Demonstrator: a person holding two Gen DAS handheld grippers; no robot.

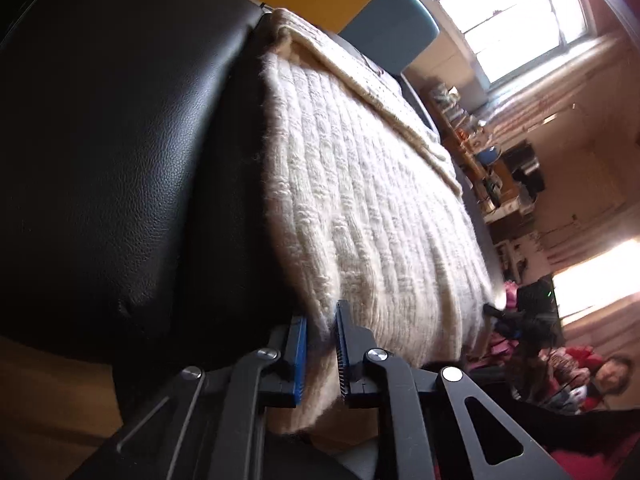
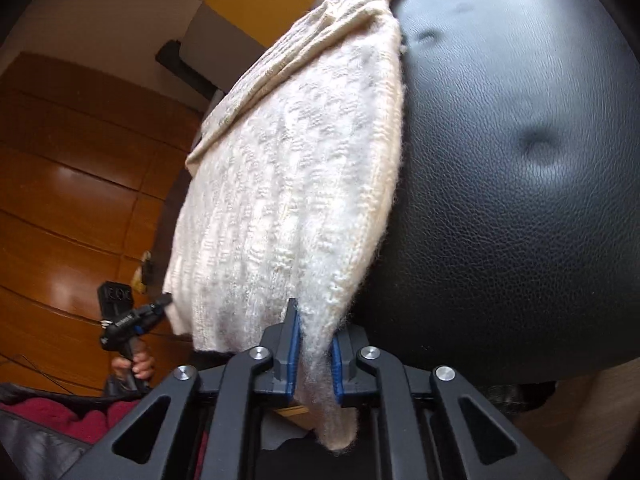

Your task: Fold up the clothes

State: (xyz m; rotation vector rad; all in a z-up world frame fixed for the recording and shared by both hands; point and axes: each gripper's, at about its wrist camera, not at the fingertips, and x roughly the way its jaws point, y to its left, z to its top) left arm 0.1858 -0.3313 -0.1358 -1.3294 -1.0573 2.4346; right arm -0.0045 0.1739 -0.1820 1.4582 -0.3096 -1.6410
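In the left wrist view, the left tool (image 1: 321, 354) pinches the near hem of a cream knit sweater (image 1: 372, 200) lying on a black leather seat (image 1: 120, 140). In the right wrist view, the right tool (image 2: 314, 354) clamps another hem corner. Both corners gripped, the fold calls for lifting them together and carrying the hem toward the far end.

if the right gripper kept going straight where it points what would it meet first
The right gripper is already shut on the cream knit sweater; going on, it would likely push into more sweater, then the black leather cushion beneath.
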